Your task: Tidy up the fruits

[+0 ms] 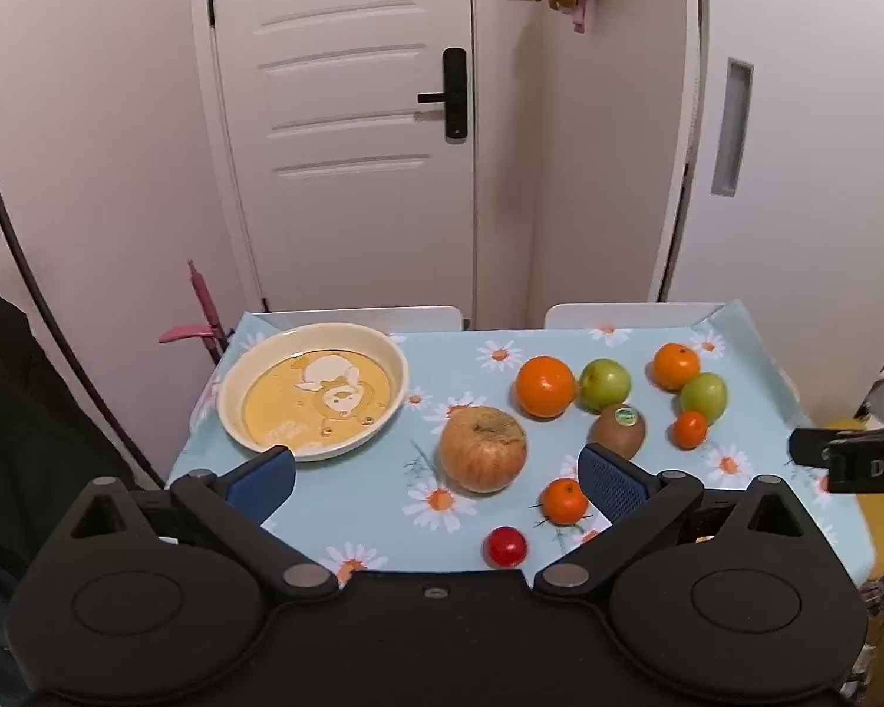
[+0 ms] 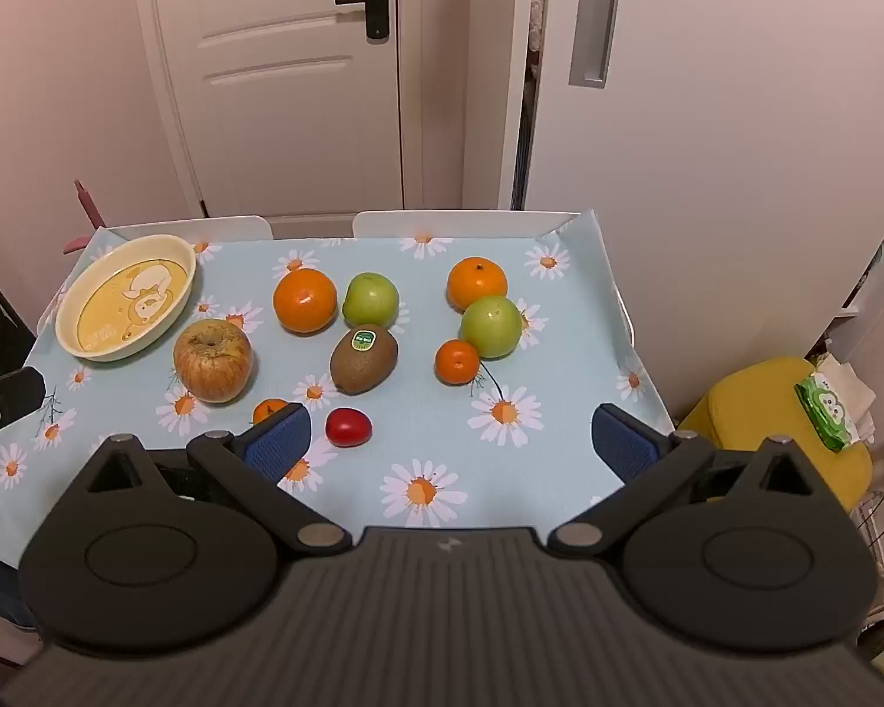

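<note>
1. Both claws are spread as wide as they go and neither has hold of anything. The left claw (image 1: 436,480) hangs over the near edge of the desk (image 2: 566,353), and the right claw (image 2: 451,442) does too, further toward the right corner.
2. The dish (image 2: 68,318) sits at the far left corner with no fruit in it.
3. The apple (image 2: 213,360) is just beside the dish, toward the middle.
4. Mid-desk: a big orange (image 2: 304,300) next to a green fruit (image 2: 370,299), with the kiwi (image 2: 363,358) right in front of them.
5. Toward the right edge: another orange (image 2: 477,283), a second green fruit (image 2: 491,326) touching it, and a small tangerine (image 2: 457,361) in front.
6. Near the front edge: the cherry tomato (image 2: 348,426), and another tangerine (image 1: 564,501) that's half hidden behind the right claw's left finger.
</note>
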`<state>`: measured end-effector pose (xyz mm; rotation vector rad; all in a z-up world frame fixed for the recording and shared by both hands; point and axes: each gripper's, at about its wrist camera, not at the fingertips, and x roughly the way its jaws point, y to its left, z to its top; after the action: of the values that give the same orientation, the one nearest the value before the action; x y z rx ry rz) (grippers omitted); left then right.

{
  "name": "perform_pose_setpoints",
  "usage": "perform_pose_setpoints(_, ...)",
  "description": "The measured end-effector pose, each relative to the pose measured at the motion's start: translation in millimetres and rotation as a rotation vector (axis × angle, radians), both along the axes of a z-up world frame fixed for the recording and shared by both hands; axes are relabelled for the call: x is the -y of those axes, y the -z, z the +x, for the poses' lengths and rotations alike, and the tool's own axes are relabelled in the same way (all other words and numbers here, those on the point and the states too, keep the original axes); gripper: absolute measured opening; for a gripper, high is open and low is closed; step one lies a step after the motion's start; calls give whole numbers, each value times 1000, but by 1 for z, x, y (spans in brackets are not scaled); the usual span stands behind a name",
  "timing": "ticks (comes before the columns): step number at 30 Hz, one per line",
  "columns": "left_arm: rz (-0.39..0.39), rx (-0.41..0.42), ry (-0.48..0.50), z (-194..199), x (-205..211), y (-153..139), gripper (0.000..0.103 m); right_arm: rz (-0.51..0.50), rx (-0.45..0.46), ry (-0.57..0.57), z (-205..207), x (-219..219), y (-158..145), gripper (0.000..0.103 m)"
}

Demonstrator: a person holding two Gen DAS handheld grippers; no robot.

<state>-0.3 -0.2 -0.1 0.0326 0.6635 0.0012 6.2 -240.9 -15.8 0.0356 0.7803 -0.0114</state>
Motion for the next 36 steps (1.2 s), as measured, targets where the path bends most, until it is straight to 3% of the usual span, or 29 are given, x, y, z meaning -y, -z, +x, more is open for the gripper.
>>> perform_pose_setpoints(8,51,6,0,-1,4,3,103,0,-3,-8,2,-2,3,103)
perform_pose_setpoints(36,45,17,-2,6,4,2,103,14,-16,-26,8,-5,6,103)
